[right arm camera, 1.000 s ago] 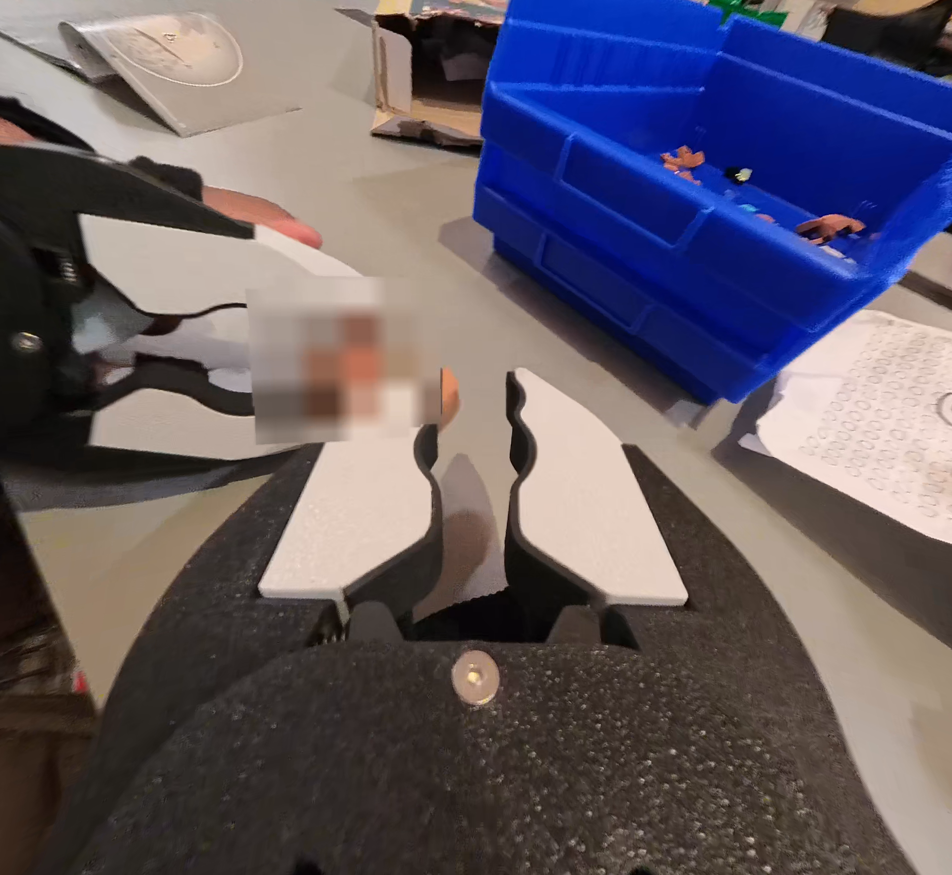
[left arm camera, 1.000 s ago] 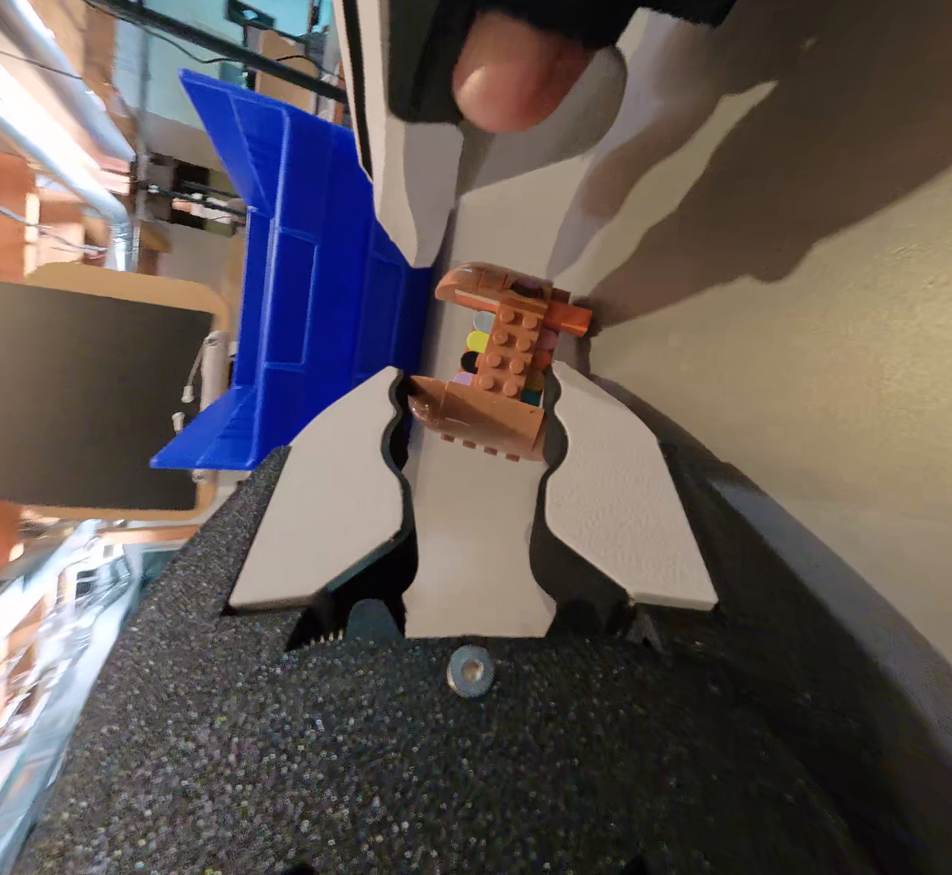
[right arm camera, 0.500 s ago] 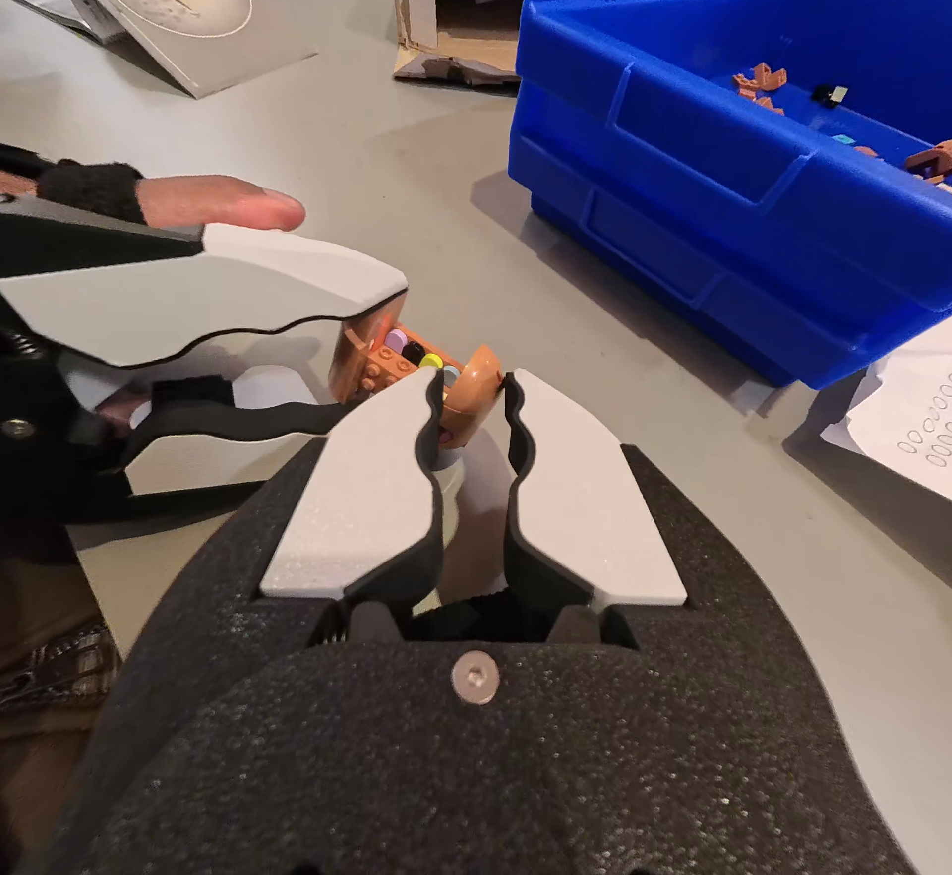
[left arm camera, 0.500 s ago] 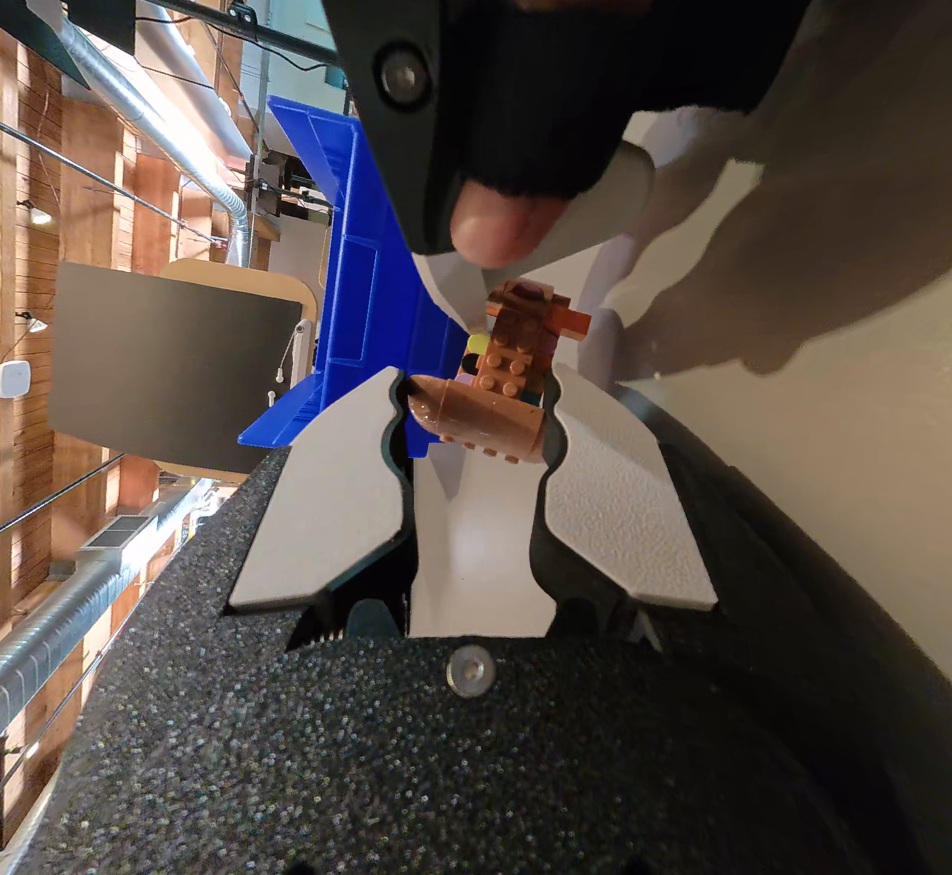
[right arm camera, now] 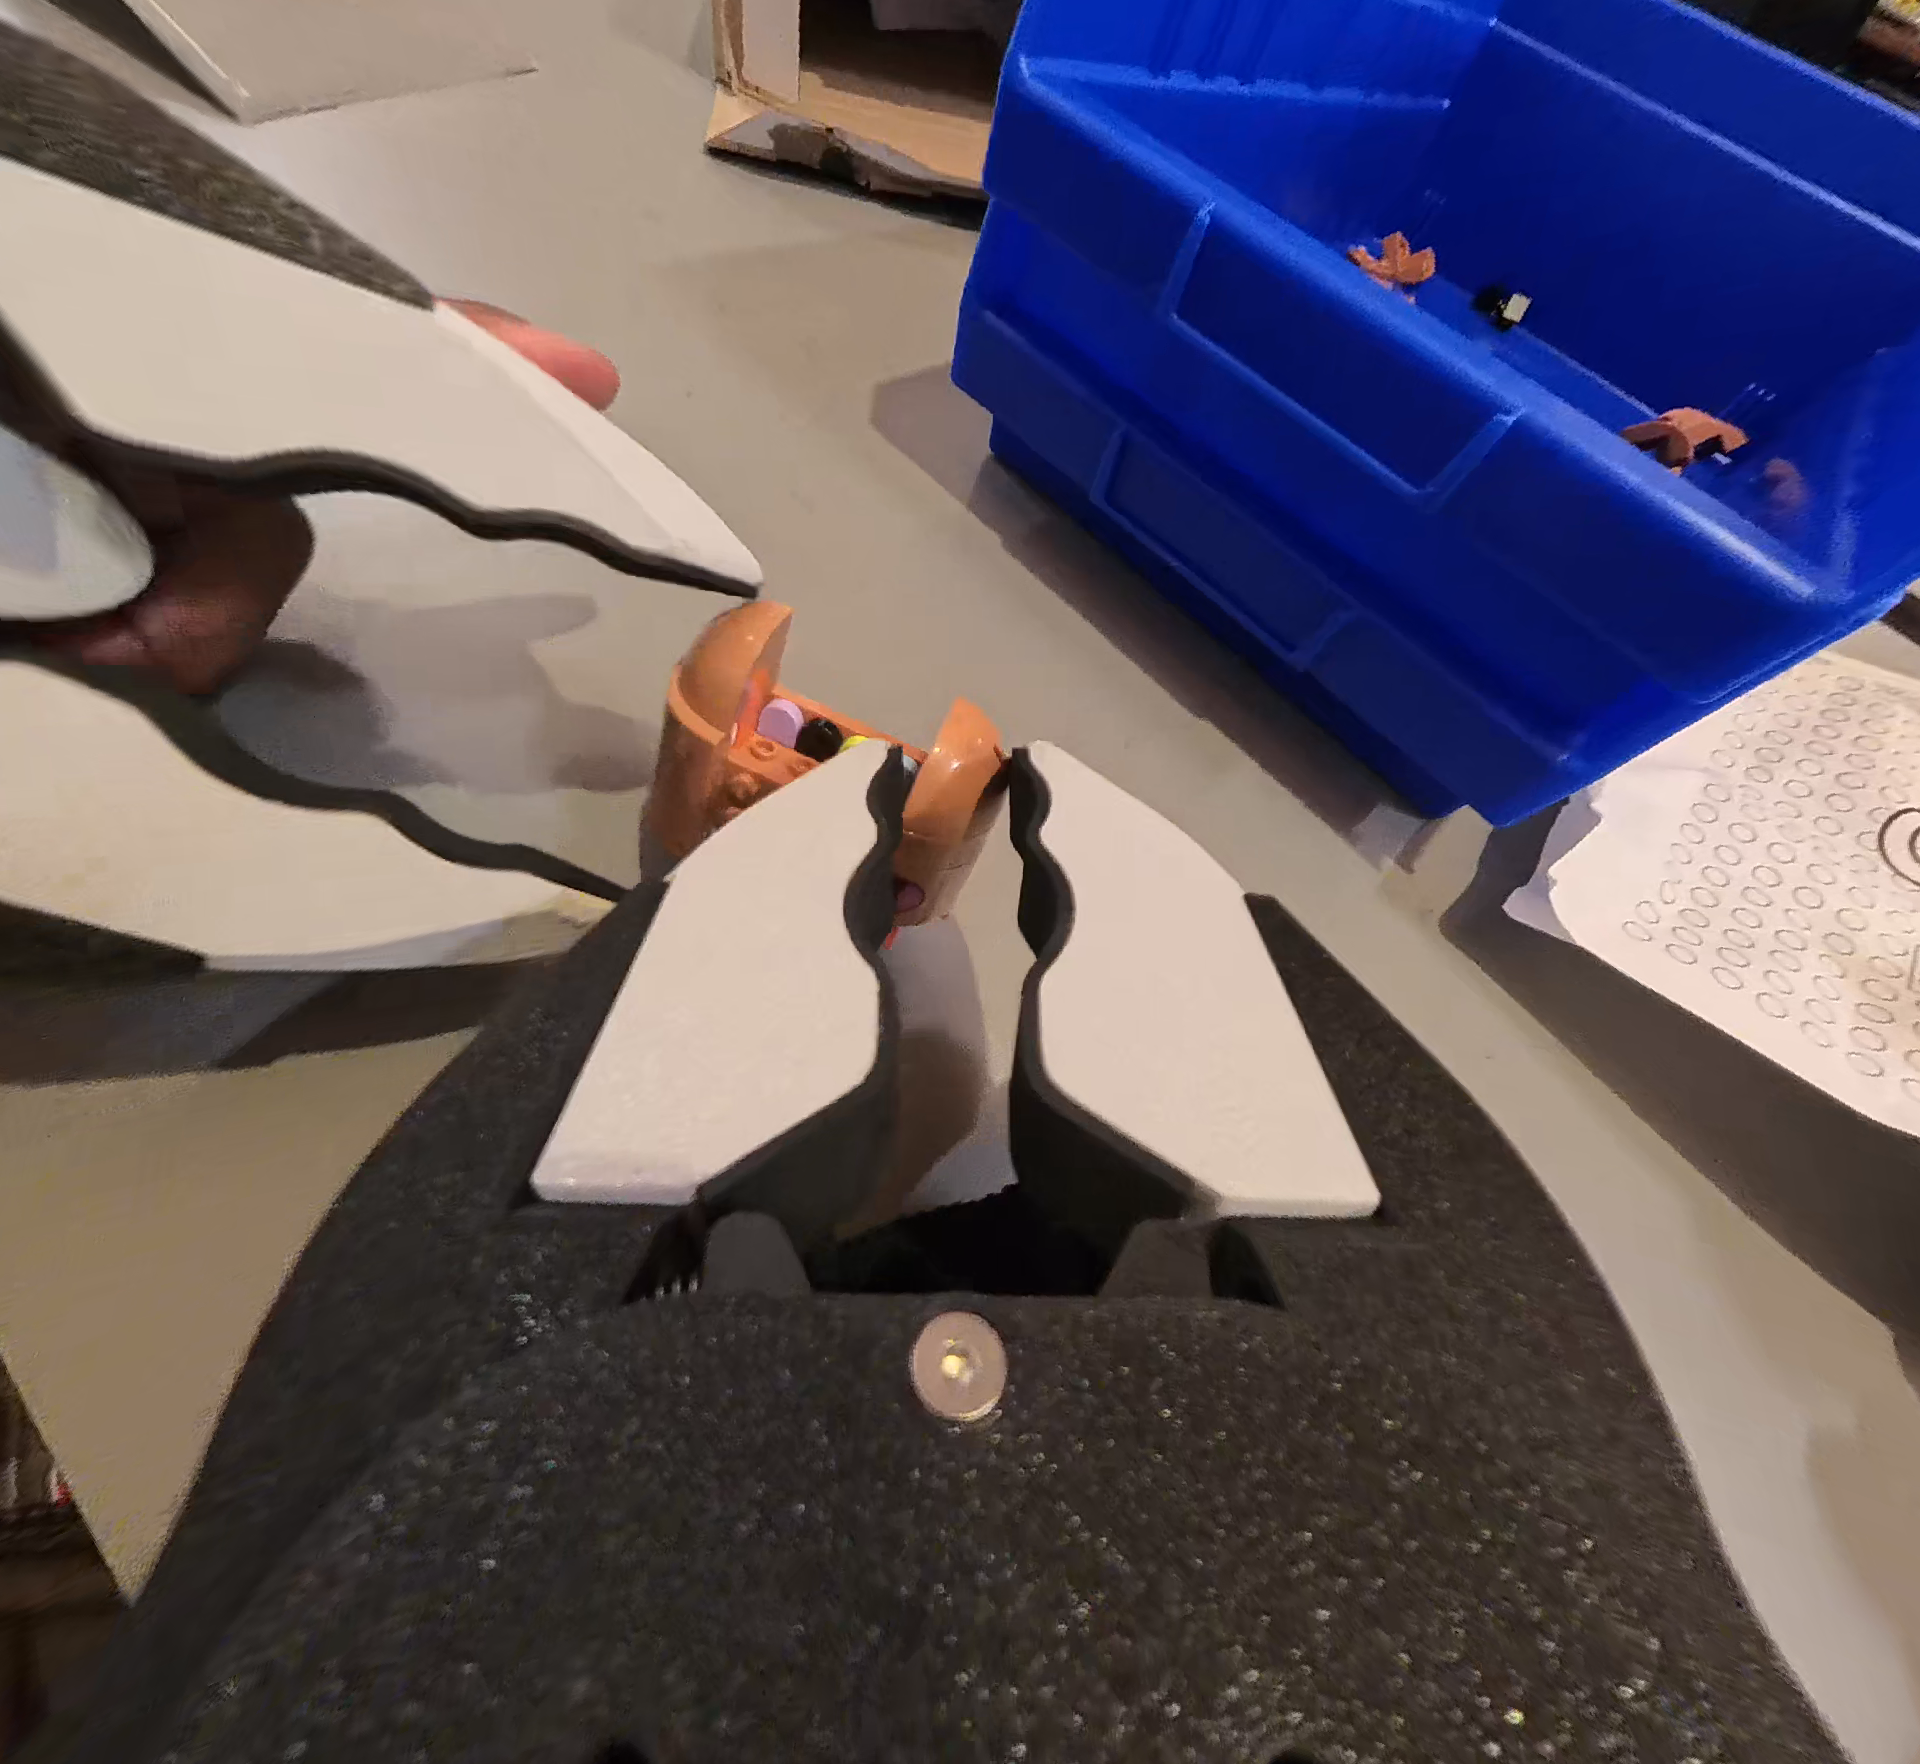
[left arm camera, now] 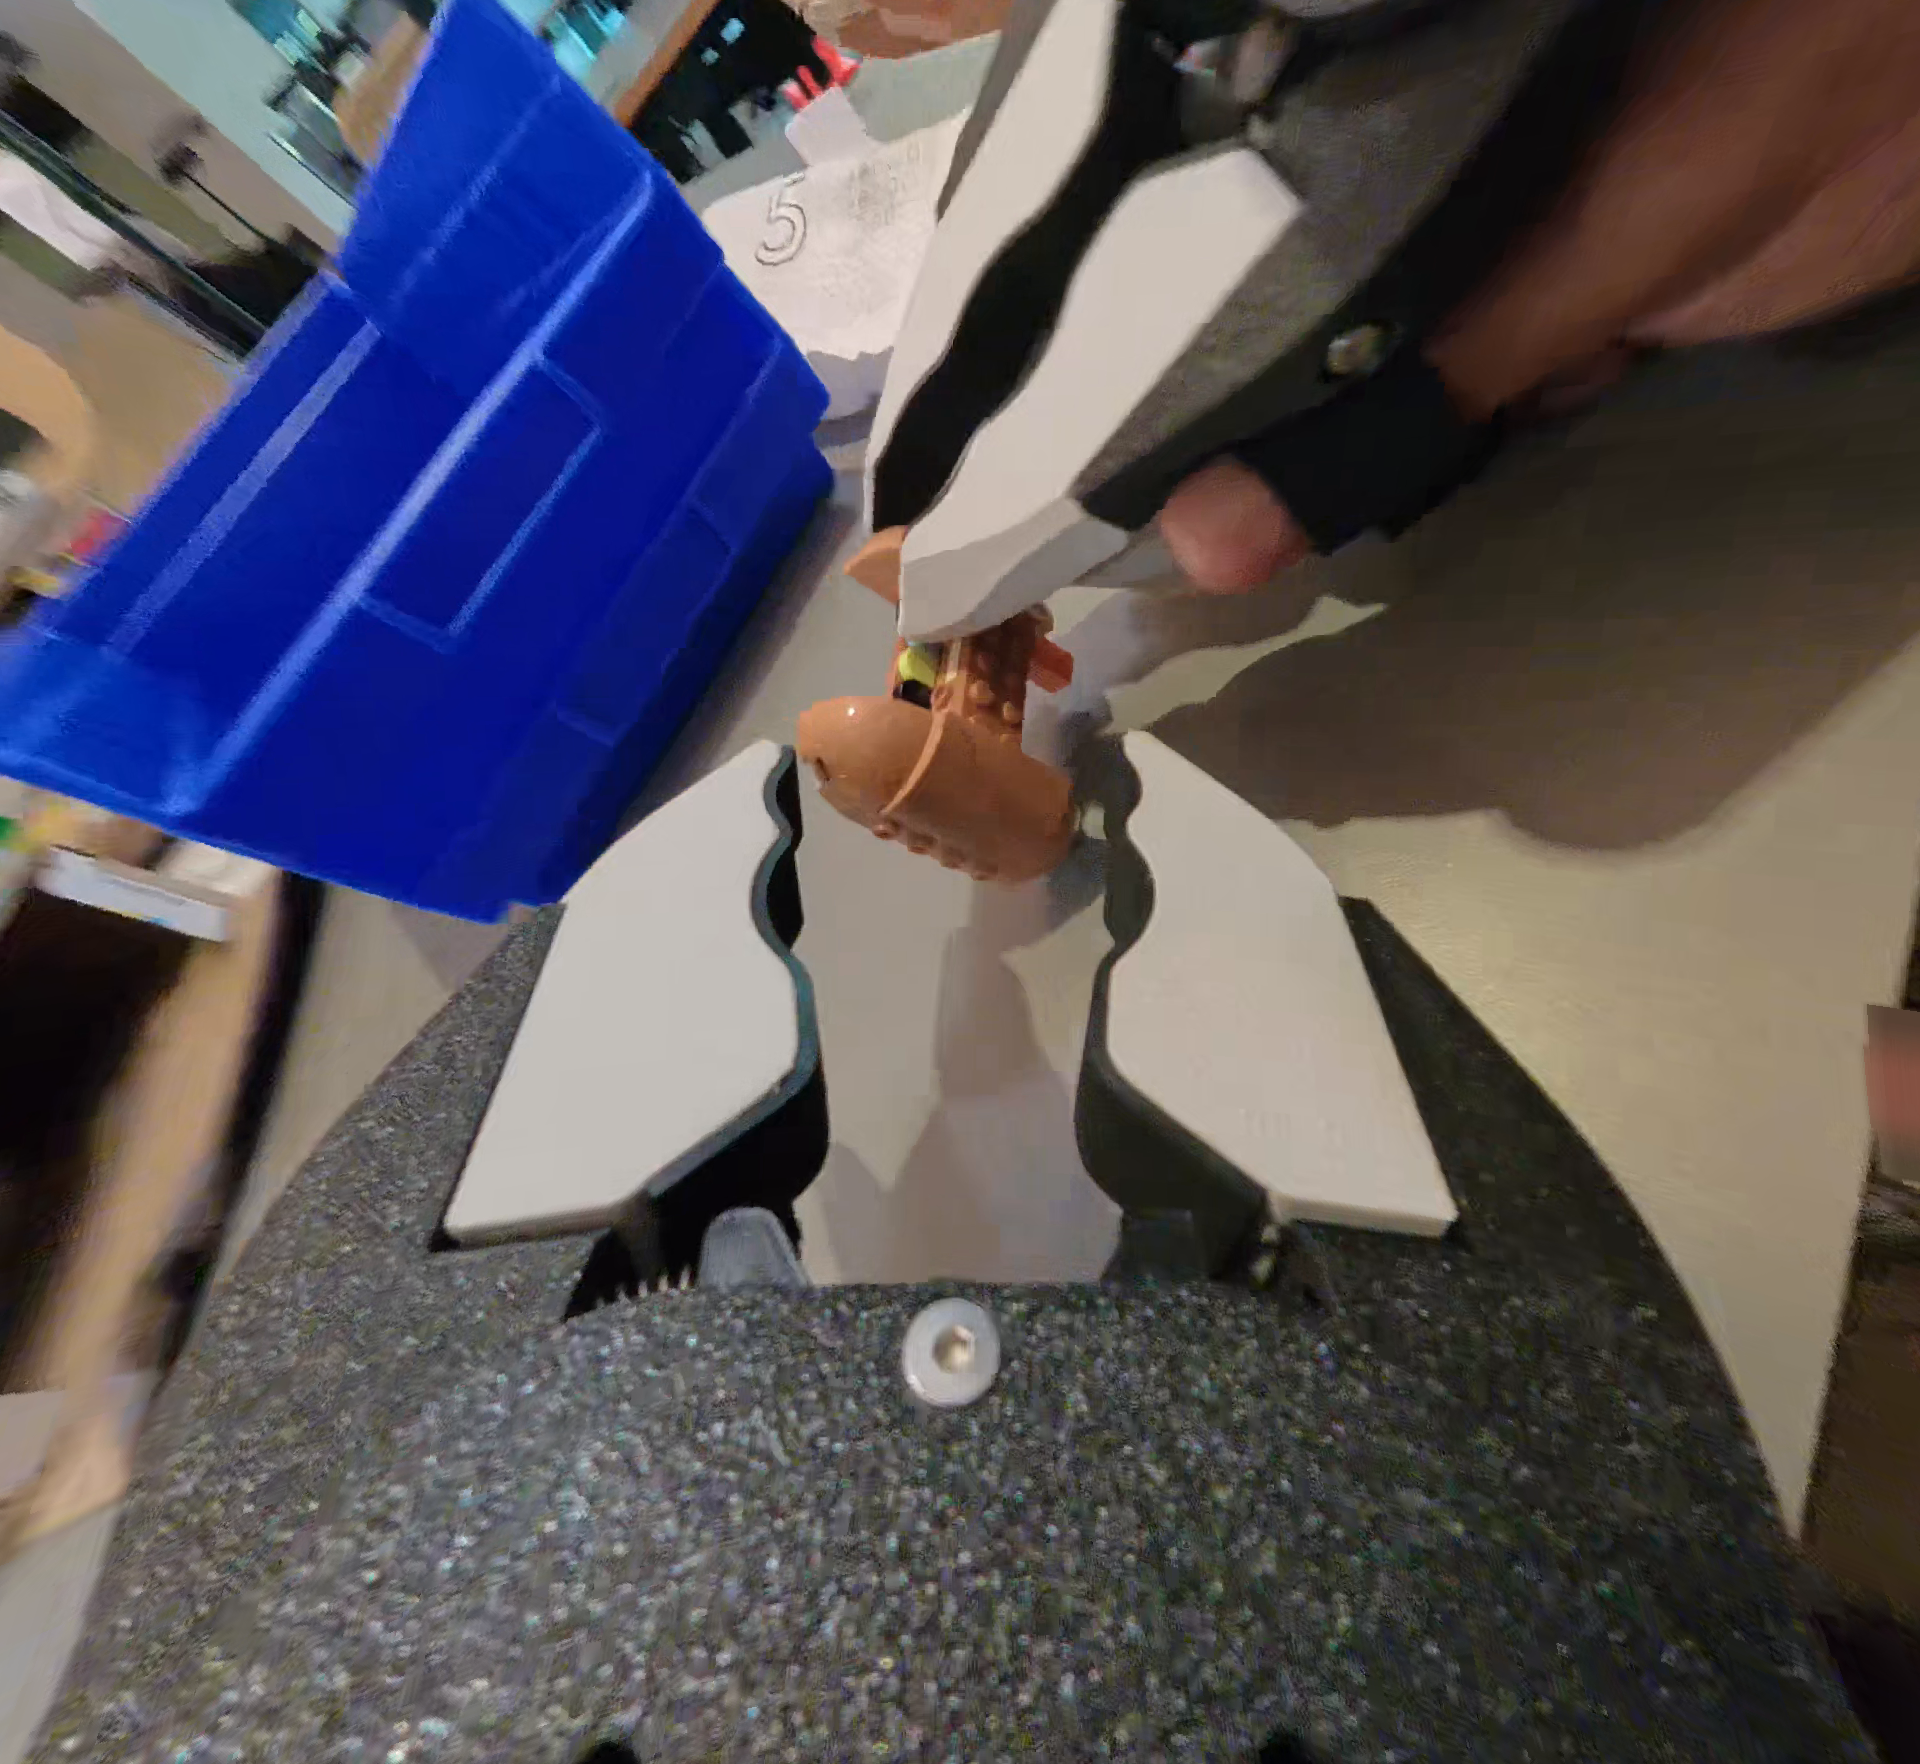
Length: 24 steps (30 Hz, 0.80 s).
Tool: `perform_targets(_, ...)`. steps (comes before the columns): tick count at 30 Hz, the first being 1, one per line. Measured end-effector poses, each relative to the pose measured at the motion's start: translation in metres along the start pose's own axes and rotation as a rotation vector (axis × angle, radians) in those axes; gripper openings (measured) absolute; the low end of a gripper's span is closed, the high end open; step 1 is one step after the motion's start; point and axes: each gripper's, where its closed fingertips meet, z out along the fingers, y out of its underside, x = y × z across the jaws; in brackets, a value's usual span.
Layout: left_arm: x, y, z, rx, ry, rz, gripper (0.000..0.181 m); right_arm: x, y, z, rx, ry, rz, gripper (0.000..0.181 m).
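Tongs on the right (right arm camera: 951, 779) pinch one rounded end of a small brown plastic brick model (left arm camera: 940, 769) above the grey bench (right arm camera: 727, 343), left tongs (left arm camera: 951, 769) wide around its other end; light, rigid, likely separable.

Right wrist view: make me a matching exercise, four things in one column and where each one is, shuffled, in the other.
1 brown toy-brick model
2 blue plastic bin
3 torn cardboard box
4 white sheet printed with circles

A open-ended, left of the bin
B pinched by right gripper
C flat at right edge
D holds loose brown pieces

Pairs: 1-B, 2-D, 3-A, 4-C
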Motion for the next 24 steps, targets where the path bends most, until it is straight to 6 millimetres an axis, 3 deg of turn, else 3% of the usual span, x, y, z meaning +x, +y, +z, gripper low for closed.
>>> perform_targets(6, -0.002, 0.005, 0.006, -0.020, 0.140, -0.238, 0.068, 0.002, -0.011, -0.007, 0.092, 0.002, 0.011, 0.016)
perform_targets(12, 0.028, 0.013, 0.017, -0.177, 0.330, -0.266, 0.062, -0.004, -0.009, -0.005, 0.072, 0.004, -0.041, 0.014)
perform_targets(15, 0.038, 0.012, 0.019, -0.215, 0.377, -0.298, 0.058, -0.003, -0.009, -0.006, 0.076, 0.016, -0.048, 0.013)
perform_targets(21, 0.040, 0.006, 0.017, -0.176, 0.442, -0.339, 0.029, -0.002, -0.011, -0.008, 0.091, 0.030, -0.052, 0.012)
perform_targets(24, 0.038, 0.005, 0.017, -0.154, 0.402, -0.292, 0.027, 0.001, -0.011, -0.010, 0.102, 0.027, -0.034, 0.012)
